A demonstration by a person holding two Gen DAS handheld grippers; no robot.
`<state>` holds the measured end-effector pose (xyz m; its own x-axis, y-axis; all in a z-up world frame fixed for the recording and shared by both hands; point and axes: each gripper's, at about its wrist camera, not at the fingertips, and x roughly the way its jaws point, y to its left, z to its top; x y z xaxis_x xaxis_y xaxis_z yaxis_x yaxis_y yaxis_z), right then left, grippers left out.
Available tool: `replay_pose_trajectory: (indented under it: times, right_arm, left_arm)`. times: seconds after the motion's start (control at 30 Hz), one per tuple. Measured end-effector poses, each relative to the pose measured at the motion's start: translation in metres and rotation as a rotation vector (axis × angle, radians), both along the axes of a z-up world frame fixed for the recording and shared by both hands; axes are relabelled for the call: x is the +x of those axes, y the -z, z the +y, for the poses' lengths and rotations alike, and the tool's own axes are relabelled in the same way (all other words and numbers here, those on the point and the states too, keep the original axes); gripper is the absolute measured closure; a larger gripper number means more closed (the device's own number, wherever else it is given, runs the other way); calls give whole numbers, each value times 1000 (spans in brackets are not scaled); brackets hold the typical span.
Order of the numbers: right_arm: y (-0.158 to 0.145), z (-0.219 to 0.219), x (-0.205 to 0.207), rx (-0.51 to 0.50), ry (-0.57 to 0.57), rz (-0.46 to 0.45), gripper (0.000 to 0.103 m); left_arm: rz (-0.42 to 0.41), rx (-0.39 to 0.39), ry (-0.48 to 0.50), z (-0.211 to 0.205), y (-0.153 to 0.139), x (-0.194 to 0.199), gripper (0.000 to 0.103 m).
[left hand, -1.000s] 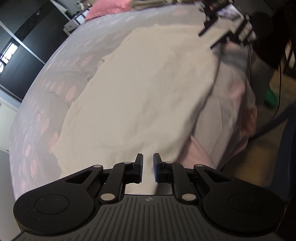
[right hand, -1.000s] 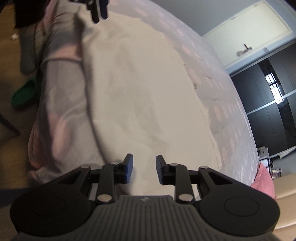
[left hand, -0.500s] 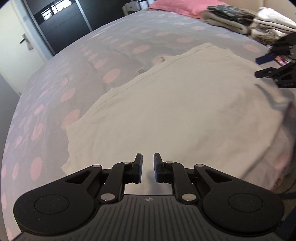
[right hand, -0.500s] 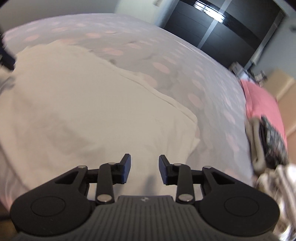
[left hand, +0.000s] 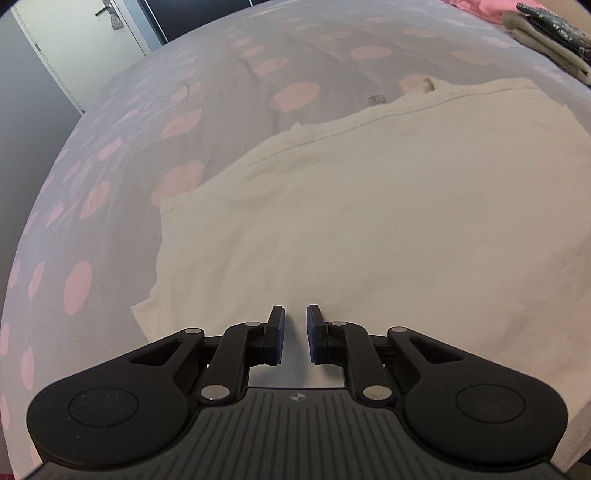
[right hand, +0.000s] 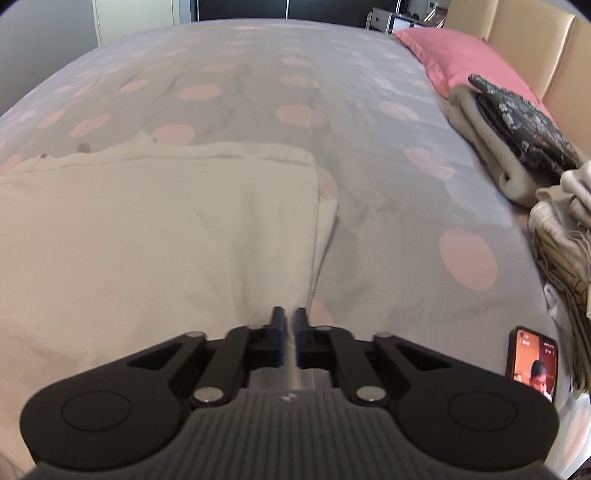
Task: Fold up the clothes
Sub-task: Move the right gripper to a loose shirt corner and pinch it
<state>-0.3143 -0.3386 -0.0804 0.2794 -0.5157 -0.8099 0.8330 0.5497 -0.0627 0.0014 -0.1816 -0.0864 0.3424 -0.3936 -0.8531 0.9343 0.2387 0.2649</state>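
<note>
A cream-white garment lies spread flat on the grey bedspread with pink dots. In the left wrist view my left gripper hovers over the garment's near-left part, its jaws a narrow gap apart with nothing pinched between them. In the right wrist view the same garment fills the left half. My right gripper is shut on its near right edge, and creases fan out from the pads.
Folded clothes and a beige pile sit at the bed's right side by a pink pillow. A lit phone lies at the near right. A white door stands beyond the bed.
Both grippers have rolled and swung so the views now look across the bed. The right gripper's jaws, apart before, have shut on the garment's edge. The left jaws keep the same gap.
</note>
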Motion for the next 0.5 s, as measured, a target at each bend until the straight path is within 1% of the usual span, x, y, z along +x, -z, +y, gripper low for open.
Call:
replay_pose_trajectory:
  times: [0.1, 0.2, 0.4, 0.43, 0.5]
  right_arm:
    - [1, -2, -1, 4, 6, 5, 103]
    - [0, -7, -4, -11, 54, 19, 103]
    - [-3, -18, -14, 31, 113, -36, 102]
    - [-4, -19, -15, 24, 128, -33, 98]
    - [-6, -26, -20, 31, 165, -55, 94]
  left_arm:
    - [-11, 11, 6, -3, 3, -1, 92]
    - [-12, 16, 0, -4, 4, -1, 92]
    - [-6, -2, -24, -8, 3, 4, 92]
    - [-5, -7, -29, -9, 3, 5, 92]
    - [0, -12, -39, -11, 2, 7, 92]
